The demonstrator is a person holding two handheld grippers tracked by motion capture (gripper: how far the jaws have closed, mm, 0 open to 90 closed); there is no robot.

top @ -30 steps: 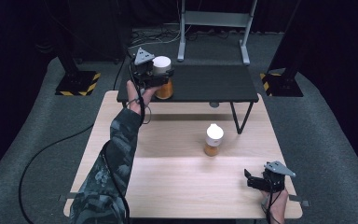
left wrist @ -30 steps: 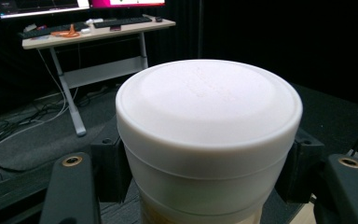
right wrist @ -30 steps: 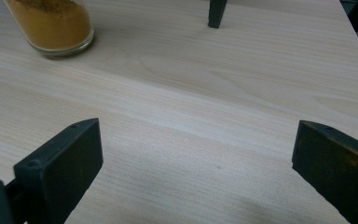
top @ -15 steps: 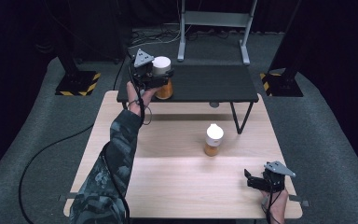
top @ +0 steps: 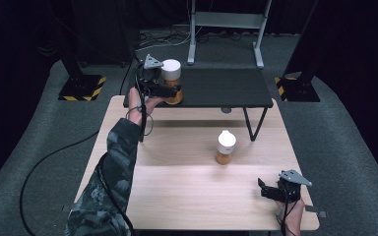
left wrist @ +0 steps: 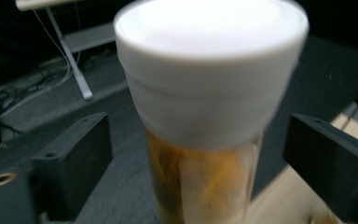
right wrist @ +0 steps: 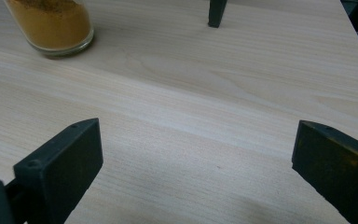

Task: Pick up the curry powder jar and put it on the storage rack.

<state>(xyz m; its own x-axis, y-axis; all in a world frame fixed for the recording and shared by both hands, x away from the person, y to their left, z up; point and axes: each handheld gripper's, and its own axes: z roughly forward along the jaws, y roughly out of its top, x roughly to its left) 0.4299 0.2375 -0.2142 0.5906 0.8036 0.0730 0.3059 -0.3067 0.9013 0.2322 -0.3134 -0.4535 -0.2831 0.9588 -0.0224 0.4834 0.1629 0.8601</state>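
A glass jar of orange powder with a white lid (top: 171, 78) stands on the black raised shelf (top: 226, 87) at its left end. My left gripper (top: 174, 90) reaches around it. In the left gripper view the jar (left wrist: 205, 116) sits between the jaws with a gap on each side. The jaws have just been opening, so the left gripper (left wrist: 200, 154) is open. A second, similar jar (top: 225, 146) stands on the wooden table (top: 187, 191). My right gripper (top: 266, 190) rests open near the table's front right corner with nothing between its jaws (right wrist: 196, 158).
The shelf's black leg (right wrist: 216, 11) stands on the table beyond the second jar (right wrist: 51, 25). A metal stand (top: 226, 29) and cables lie on the grey floor behind. Yellow-and-black striped bases sit at both sides.
The left gripper has let go of the jar on the shelf and risen slightly. The jar stays where it was. The right gripper has not moved.
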